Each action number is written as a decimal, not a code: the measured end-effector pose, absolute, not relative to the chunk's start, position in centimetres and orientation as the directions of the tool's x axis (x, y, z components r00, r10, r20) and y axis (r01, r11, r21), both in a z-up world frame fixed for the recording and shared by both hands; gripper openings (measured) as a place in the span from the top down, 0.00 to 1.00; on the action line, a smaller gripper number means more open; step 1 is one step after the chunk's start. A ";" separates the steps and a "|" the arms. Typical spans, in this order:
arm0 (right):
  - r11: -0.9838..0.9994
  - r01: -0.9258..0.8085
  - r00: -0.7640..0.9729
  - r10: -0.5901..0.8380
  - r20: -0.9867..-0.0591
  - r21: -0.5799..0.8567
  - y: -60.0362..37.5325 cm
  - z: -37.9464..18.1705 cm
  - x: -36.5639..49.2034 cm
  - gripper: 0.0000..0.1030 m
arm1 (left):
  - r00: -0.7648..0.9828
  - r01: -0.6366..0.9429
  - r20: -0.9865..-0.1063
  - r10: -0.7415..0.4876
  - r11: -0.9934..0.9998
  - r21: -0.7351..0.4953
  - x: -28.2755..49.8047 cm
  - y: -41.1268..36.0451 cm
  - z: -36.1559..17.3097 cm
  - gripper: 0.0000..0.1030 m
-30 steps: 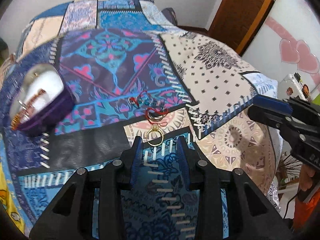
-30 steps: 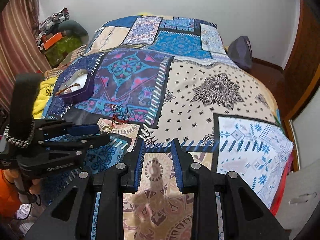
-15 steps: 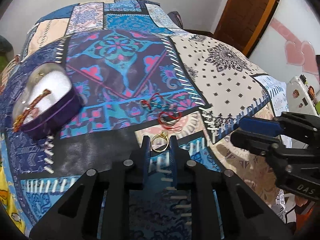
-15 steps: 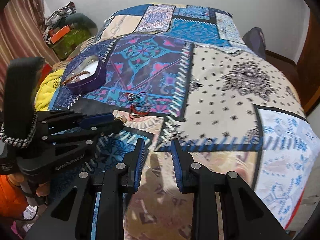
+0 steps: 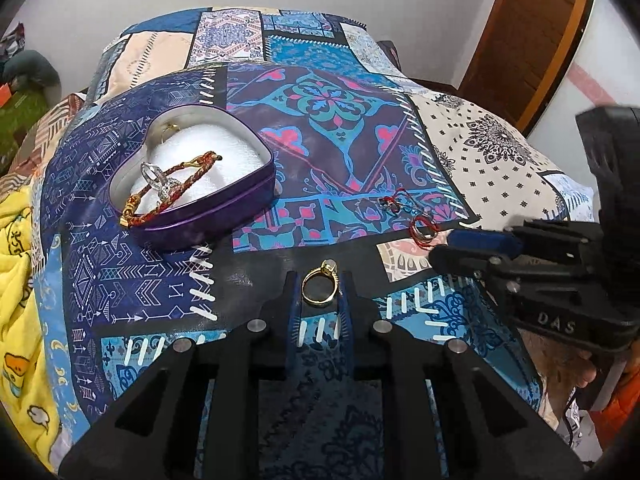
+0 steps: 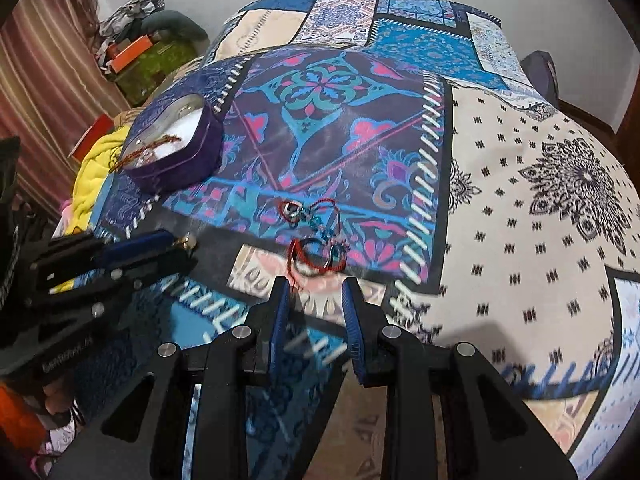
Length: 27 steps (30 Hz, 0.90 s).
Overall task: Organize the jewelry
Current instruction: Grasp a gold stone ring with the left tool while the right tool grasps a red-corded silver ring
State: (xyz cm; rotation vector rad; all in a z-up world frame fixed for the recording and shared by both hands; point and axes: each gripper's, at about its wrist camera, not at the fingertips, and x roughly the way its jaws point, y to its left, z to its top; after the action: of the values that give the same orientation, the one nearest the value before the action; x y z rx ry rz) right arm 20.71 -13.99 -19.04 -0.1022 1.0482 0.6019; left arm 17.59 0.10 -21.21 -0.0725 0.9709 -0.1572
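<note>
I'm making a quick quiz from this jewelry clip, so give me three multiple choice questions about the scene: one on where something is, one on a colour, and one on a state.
1. Where does the braided red and gold bracelet lie?
A. In the heart-shaped tin
B. On the yellow blanket
C. Between the right gripper's fingers

2. What colour is the tin's outer wall?
A. Green
B. Purple
C. White

3. What is the state of the left gripper?
A. Wide open over the tin
B. Shut on a red cord
C. Shut on the gold ring

Answers:
1. A, the bracelet rests on the white padding inside the tin, one end draped over the rim.
2. B, the side wall shows purple in both views.
3. C, the ring sits pinched between the two blue pads, while the right gripper is open, just short of the red cord jewelry on the patchwork bedspread.
</note>
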 end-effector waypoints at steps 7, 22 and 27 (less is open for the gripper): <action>0.840 -0.508 0.364 0.410 -0.836 0.191 -13.2 -19.0 21.4 0.76 | 0.562 0.107 -0.808 -0.176 0.984 -0.141 17.7 0.0 -21.4 0.83; 0.845 -0.499 0.401 0.420 -0.814 0.190 -13.7 -17.7 20.4 0.79 | 0.559 0.095 -0.809 -0.182 0.983 -0.155 17.3 0.4 -21.0 0.83; 0.845 -0.505 0.435 0.427 -0.793 0.178 -14.1 -16.0 19.5 0.79 | 0.572 0.093 -0.801 -0.175 0.985 -0.148 16.6 0.5 -20.1 0.83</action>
State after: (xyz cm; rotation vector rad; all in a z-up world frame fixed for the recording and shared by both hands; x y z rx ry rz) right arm 19.53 -14.11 -15.96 -0.0899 0.9591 0.5807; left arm 16.57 0.52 -20.06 -0.0932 0.9489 -0.1572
